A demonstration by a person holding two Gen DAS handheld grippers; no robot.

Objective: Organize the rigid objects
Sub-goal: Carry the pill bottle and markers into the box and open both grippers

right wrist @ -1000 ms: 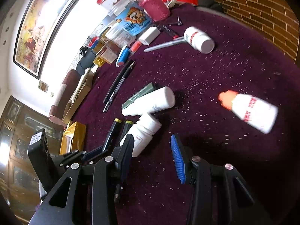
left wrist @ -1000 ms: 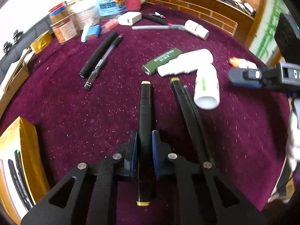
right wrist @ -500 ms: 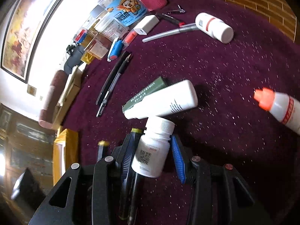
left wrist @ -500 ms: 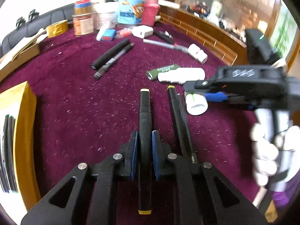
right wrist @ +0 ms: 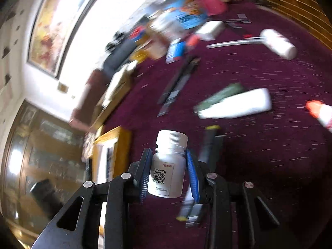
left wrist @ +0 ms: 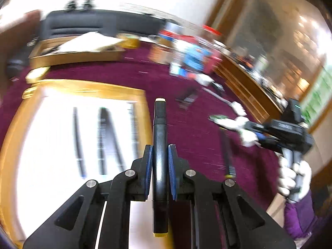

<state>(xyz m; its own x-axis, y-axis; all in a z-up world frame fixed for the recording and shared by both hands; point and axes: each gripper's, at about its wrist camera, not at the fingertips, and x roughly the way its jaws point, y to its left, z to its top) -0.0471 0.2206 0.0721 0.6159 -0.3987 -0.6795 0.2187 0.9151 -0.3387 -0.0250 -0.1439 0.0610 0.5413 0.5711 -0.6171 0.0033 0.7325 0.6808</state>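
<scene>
Clamping black marker (left wrist: 160, 145) lengthwise, left jaws; right jaws, just closing, pinch white bottle (right wrist: 168, 166).

Glossy black plastic marker (left wrist: 160, 155), smooth white plastic bottle (right wrist: 168, 170), napped maroon cloth tabletop (right wrist: 269, 155)

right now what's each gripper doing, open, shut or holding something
left gripper: shut on the black marker with yellow ends.
right gripper: jaws have just been closing, shut on the small white plastic pill bottle.
</scene>
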